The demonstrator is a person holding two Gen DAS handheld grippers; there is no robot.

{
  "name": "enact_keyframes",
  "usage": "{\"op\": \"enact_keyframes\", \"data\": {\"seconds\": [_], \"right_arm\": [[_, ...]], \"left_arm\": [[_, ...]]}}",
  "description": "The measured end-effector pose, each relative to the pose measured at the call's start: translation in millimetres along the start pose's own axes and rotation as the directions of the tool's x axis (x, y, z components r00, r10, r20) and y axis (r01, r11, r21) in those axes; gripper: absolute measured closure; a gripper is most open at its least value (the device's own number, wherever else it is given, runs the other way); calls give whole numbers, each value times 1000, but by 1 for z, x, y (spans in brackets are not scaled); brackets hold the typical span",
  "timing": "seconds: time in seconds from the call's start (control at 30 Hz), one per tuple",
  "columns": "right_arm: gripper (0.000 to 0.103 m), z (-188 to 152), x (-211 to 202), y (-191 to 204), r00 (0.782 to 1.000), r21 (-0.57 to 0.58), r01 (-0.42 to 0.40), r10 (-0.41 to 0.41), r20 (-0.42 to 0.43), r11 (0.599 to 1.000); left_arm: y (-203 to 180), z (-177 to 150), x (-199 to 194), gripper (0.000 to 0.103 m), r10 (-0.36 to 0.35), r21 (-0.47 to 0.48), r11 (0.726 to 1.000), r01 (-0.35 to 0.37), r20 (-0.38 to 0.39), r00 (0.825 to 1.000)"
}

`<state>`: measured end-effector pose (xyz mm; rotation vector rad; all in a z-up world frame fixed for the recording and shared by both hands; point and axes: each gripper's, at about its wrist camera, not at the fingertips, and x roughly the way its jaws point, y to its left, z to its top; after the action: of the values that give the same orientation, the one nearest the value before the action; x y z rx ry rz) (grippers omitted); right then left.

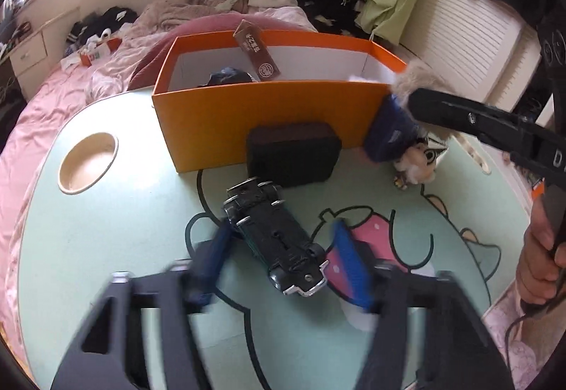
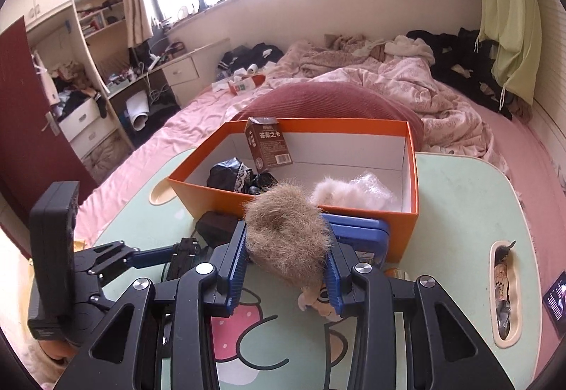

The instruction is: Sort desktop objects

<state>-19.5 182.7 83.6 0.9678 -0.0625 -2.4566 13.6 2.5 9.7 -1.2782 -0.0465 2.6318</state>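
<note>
A black toy car (image 1: 274, 238) lies upside down on the green lap table (image 1: 106, 248). My left gripper (image 1: 283, 245) is open, its blue fingers either side of the car. My right gripper (image 2: 288, 259) is shut on a furry brown plush toy (image 2: 288, 238), held just in front of the orange box (image 2: 403, 227); it also shows in the left wrist view (image 1: 414, 142). The box (image 1: 269, 114) holds a brown carton (image 2: 269, 147), a black lace cloth (image 2: 230, 176) and a white fluffy item (image 2: 350, 193). A black pouch (image 1: 293, 155) rests against the box front.
The table sits on a bed with pink sheets (image 2: 442, 93) and a red pillow (image 2: 318, 103). A round cup recess (image 1: 88, 162) is at the table's left, a slot with small items (image 2: 504, 291) at its right. A blue case (image 2: 361, 231) lies by the box.
</note>
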Motion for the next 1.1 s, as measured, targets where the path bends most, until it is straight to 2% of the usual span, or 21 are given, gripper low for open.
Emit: {"op": "enact_keyframes", "data": {"seconds": [0.03,0.2,0.33,0.43,0.6,0.73,0.9,0.97,1.07,1.1], "right_arm": [[66,0,-1,-1,1000,2,0,0,0,1000],[66,-2,-3,-1,1000,4,8,-8,12,1000],[66,6,-9,-4,999,8,12,-13,34,1000],[66,17,-11,-6,999,12,24,-24,48,1000],[66,38,-6,-13,998,41,28,-30,55,999],[66,48,6,-19,997,63,60,-63,48,996],[64,52,29,-36,996,111,85,-85,-2,990],[64,47,39,-42,995,126,89,-83,-48,988],[54,39,39,-40,994,106,99,-95,-47,989],[43,39,36,-38,994,97,108,-105,-34,989]], "left_arm": [[-2,-2,-1,74,25,17,1000,-25,7,1000],[-2,-8,-8,73,13,29,999,-14,34,999],[0,-4,-33,73,-39,24,999,37,88,995],[-1,12,-51,73,-61,35,998,56,140,988],[-7,57,-66,73,-78,64,996,66,208,975],[-17,97,-55,73,-46,91,996,25,242,969],[-14,117,-19,73,32,72,996,-51,236,971],[-10,116,-5,66,49,53,997,-61,207,977],[0,110,5,41,34,12,999,-36,159,987],[5,107,4,37,18,-5,1000,-18,163,986]]}}
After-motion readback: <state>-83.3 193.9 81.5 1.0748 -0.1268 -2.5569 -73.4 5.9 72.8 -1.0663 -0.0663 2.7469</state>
